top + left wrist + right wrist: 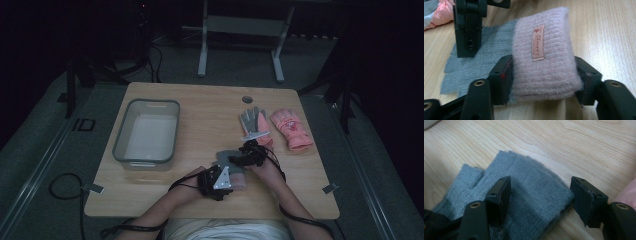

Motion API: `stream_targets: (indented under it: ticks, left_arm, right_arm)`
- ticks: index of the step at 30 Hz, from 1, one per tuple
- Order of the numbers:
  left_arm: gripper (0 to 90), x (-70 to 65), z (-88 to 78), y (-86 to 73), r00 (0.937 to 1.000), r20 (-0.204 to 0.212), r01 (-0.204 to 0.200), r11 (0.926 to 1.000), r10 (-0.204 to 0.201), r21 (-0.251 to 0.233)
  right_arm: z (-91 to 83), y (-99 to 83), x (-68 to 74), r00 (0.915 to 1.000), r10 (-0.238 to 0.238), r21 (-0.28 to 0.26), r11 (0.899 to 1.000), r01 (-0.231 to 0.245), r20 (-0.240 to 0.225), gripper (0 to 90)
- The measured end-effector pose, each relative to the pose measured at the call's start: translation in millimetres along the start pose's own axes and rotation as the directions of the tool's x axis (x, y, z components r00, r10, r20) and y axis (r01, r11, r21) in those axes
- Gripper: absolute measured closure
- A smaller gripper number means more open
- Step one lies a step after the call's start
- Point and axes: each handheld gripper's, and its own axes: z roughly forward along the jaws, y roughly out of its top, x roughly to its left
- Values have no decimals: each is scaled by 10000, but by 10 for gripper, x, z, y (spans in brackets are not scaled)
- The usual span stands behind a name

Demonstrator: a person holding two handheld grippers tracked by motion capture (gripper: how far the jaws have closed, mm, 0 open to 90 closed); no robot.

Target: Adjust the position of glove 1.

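Both forearms come in from the near edge of the surface and angle inward, so the two hands sit close together just ahead of the person's body.

The left hand grips the left gripper, which lies low, its grey plate facing up and its cable looping back round the wrist. In the left gripper view its jaws press on both sides of a pink knitted cuff, squeezing it.

The right hand holds the right gripper just beyond and right of the left one, tilted down. Its jaws stand apart over the grey knit fabric, one pad over the cloth, the other at its edge.
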Motion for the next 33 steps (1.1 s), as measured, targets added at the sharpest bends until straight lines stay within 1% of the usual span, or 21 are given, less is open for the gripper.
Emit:
stream_targets:
  ticks: [2,3,4,5,6,7,8,9,12,13,15,18,20,23,24,25,26,29,33]
  left_arm:
    - [450,3,-7,15,10000,7,-70,9999,70,131]
    - [476,21,-18,26,10000,44,-37,9999,37,157]
    - [522,34,-28,33,9999,89,74,9999,-75,152]
    - [554,60,-40,40,9995,188,263,9996,-265,121]
    - [599,75,-45,44,9993,238,299,9995,-303,138]
    - [616,92,-50,48,9990,318,315,9993,-321,203]
    - [629,102,-51,55,9987,372,337,9992,-345,222]
    - [641,107,-52,61,9987,374,329,9991,-339,265]
    - [666,104,-59,87,9990,307,328,9988,-339,369]
    - [671,100,-61,90,9988,282,382,9986,-392,354]
    - [682,114,-75,89,9975,327,622,9976,-632,306]
    - [690,151,-109,100,9957,433,800,9960,-818,405]
    - [692,168,-136,111,9964,316,772,9961,-786,436]
    - [695,217,-205,139,9961,253,840,9958,-849,375]
    - [696,217,-205,139,9961,253,840,9958,-849,375]
    - [696,251,-267,172,9968,201,764,9963,-773,404]
    - [696,267,-289,182,9969,218,753,9964,-762,395]
    - [696,312,-378,197,9974,160,698,9968,-705,379]
    - [696,361,-498,198,9979,48,648,9970,-651,419]
  right_arm:
    - [-7,-11,-13,9999,-25,-39,10000,25,-100,388]
    - [-12,-15,-18,9999,-69,-39,10000,69,-156,421]
    - [-19,-16,-20,9996,-95,-7,10000,95,-271,476]
    - [-20,-16,-20,9993,-106,2,9999,107,-369,511]
    - [-22,-16,-11,9983,-52,40,10000,54,-579,597]
    - [-19,-18,-7,9971,-8,53,10000,12,-759,629]
    - [-15,-19,3,9968,-18,38,10000,21,-800,657]
    - [-15,-18,7,9961,59,81,10000,-52,-875,694]
    - [-18,-19,16,9937,529,146,9986,-517,-988,738]
    - [-22,-20,23,9938,558,127,9984,-549,-957,742]
    - [-37,-16,31,9946,460,61,9989,-457,-933,751]
    - [-71,-2,53,9955,265,-59,9996,-271,-906,755]
    - [-97,17,63,9959,197,-186,9996,-215,-886,756]
    - [-158,84,80,9962,114,-387,9991,-148,-869,756]
    - [-158,84,80,9962,114,-387,9991,-148,-869,756]
    - [-219,165,100,9962,-22,-583,9983,-29,-872,756]
    - [-241,196,112,9962,-50,-627,9980,-5,-869,756]
    - [-278,281,147,9962,-243,-786,9967,177,-840,756]
    - [-296,371,186,9948,-288,-977,9950,193,-974,755]
